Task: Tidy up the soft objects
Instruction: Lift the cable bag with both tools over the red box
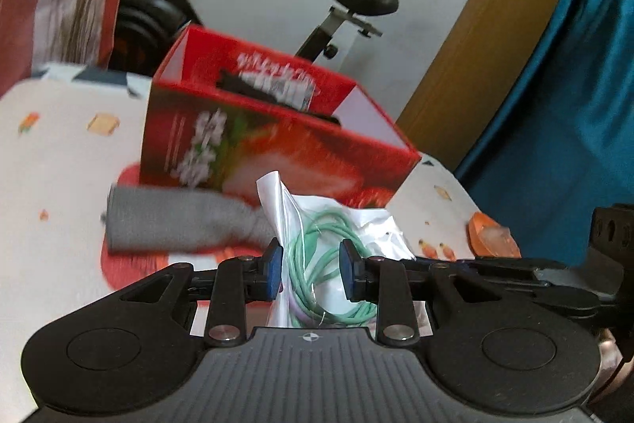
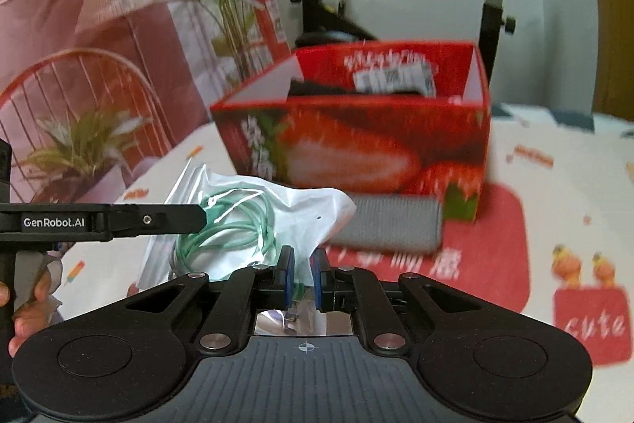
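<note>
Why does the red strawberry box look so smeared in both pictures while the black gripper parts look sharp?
Left wrist view: the red box and grey rolled cloth are streaked by motion blur, while the left gripper, fixed to the camera, stays crisp. Right wrist view: the same box blurs, the right gripper is sharp, and the fisheye lens bends the edges.

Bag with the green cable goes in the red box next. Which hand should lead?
Probably the right. The right gripper is shut on the bag, and the red box sits straight ahead with its open top facing it. The left gripper also clamps the bag, but views the box at an angle.
</note>
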A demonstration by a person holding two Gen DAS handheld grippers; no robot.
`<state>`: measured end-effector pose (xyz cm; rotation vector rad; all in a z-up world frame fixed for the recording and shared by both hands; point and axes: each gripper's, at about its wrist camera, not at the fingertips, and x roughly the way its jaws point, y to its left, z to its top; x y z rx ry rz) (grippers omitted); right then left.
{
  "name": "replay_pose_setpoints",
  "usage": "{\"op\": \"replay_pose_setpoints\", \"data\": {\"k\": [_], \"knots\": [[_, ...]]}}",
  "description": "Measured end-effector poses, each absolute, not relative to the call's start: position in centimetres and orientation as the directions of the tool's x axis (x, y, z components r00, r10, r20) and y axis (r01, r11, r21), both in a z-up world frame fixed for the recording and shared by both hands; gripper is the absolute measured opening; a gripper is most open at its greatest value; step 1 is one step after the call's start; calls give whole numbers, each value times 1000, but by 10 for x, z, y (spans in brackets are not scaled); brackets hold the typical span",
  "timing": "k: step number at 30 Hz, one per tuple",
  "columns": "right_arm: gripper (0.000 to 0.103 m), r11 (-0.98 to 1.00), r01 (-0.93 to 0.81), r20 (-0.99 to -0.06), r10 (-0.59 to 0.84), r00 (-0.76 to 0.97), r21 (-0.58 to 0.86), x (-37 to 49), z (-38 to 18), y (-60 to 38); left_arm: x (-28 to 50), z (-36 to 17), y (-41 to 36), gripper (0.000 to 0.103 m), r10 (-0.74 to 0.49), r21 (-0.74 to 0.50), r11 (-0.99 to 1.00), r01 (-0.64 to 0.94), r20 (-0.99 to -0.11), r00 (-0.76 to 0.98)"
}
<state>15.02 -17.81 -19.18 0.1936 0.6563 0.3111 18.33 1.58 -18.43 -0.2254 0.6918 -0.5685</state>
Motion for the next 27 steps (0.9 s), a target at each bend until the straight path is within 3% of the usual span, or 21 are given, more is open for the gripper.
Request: {"op": "replay_pose_setpoints", "data": {"k": [15,27], "knots": [[9,960,-231,-453,279,847,160,213,-126,-194,241,-124,-11,30,-556,-322,831,454,-444,703],[9,973,-229,-410,210,888,3,291,-120,-184,310,-126,-24,31,-479,-281,876,392,-426,767]]}}
